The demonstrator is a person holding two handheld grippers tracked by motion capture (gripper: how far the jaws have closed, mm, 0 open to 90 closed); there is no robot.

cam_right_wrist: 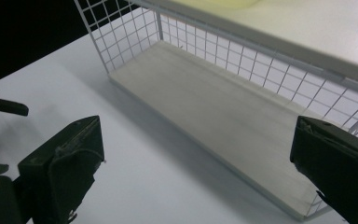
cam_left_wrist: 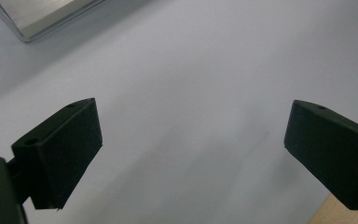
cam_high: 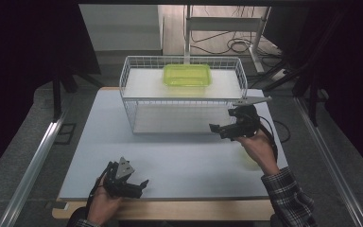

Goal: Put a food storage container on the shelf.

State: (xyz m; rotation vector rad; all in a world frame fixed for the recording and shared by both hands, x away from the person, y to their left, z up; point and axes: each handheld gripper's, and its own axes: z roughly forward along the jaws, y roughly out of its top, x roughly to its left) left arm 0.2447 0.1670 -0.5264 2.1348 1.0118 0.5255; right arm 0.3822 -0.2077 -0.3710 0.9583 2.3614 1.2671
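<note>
Wire rack (cam_high: 182, 97) centred on the white desk (cam_high: 170, 161), long axis across it, open side facing the person; green container (cam_high: 187, 74) lying lengthwise on its top shelf. Right tongs (cam_high: 220, 131) just beside the rack's right front corner, wide, empty. Left tongs (cam_high: 141, 187) well in front of the rack at the desk's near edge, wide, empty.

A white wire rack (cam_high: 182, 99) stands upright at the far middle of the counter (cam_high: 170, 161), open towards the near side, with a translucent lime-green lidded box (cam_high: 187, 74) lying flat on its top shelf
</note>
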